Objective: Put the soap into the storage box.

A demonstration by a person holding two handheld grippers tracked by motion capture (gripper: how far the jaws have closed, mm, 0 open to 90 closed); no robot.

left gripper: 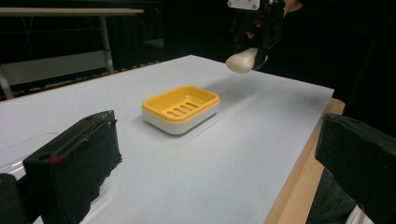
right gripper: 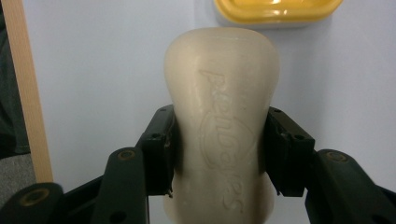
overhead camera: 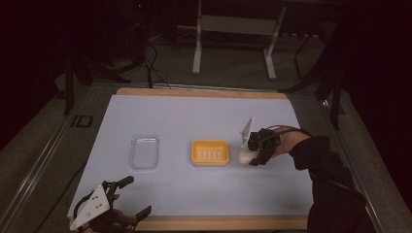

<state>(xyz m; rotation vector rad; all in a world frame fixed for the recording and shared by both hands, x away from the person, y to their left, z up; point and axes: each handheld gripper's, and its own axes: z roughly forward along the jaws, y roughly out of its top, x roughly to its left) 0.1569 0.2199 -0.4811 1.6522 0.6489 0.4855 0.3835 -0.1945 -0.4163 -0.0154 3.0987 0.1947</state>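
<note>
Fingers clamp soap bar between them.

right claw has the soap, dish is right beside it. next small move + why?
Probably carry the soap bar sideways until it hangs over the yellow soap dish, then lower. The right claw is clamped on the bar's waist, the bar is off the table, and the dish sits empty just beside it. The left claw is idle at the near edge.

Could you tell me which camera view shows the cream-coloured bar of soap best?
The right gripper view: the cream-coloured bar of soap looms close, embossed lettering legible. The left gripper view shows it small and lifted; the high view shows a pale blob beside the yellow soap dish.
</note>
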